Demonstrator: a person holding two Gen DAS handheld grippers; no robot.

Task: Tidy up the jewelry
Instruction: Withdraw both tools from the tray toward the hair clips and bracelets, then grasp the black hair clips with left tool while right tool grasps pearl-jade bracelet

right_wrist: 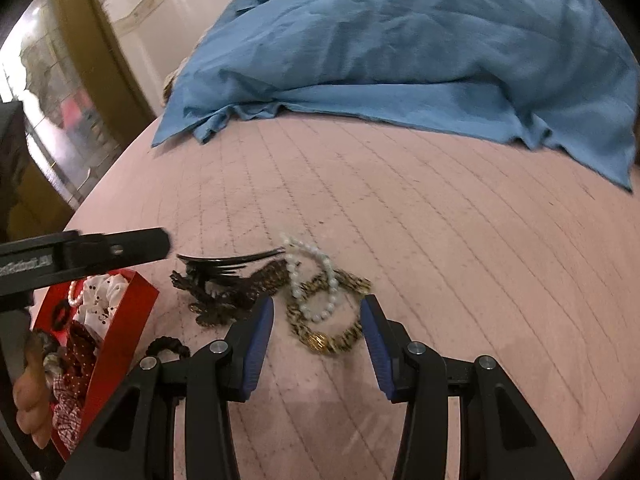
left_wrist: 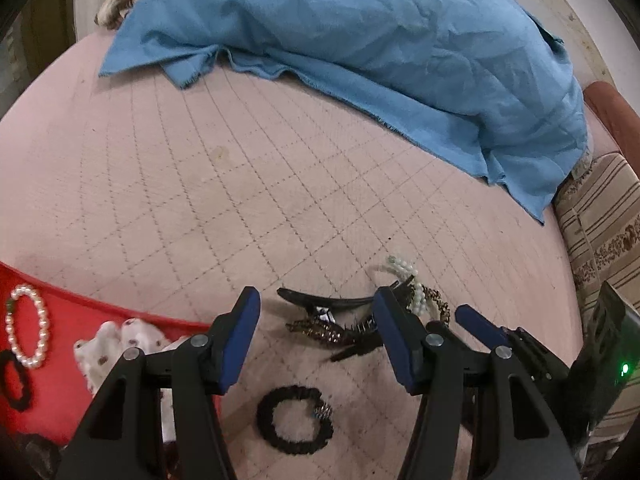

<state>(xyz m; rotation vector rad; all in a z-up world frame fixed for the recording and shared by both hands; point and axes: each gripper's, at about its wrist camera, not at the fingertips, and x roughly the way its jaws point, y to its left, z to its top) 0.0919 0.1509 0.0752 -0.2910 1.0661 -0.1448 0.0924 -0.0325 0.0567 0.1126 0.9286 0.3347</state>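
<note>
A small pile of jewelry lies on the pink quilted bed. In the left wrist view my open, empty left gripper [left_wrist: 316, 320] hovers over a black hair claw clip [left_wrist: 324, 304] and a black scrunchie [left_wrist: 294, 420]. A pearl bracelet [left_wrist: 404, 276] lies to the right. In the right wrist view my open, empty right gripper [right_wrist: 318, 320] sits just short of the pearl bracelet [right_wrist: 316, 280] and a leopard-print band [right_wrist: 328, 336]. The claw clips [right_wrist: 224, 280] lie to the left. The red box [right_wrist: 120, 320] holds scrunchies and a pearl bracelet [left_wrist: 28, 324].
A crumpled blue cloth [left_wrist: 360, 40] covers the far side of the bed [right_wrist: 440, 220]. A striped pillow [left_wrist: 600, 220] lies at the right edge. The red box [left_wrist: 60, 360] sits at the near left. The right gripper's finger [left_wrist: 480, 328] shows beside the pile.
</note>
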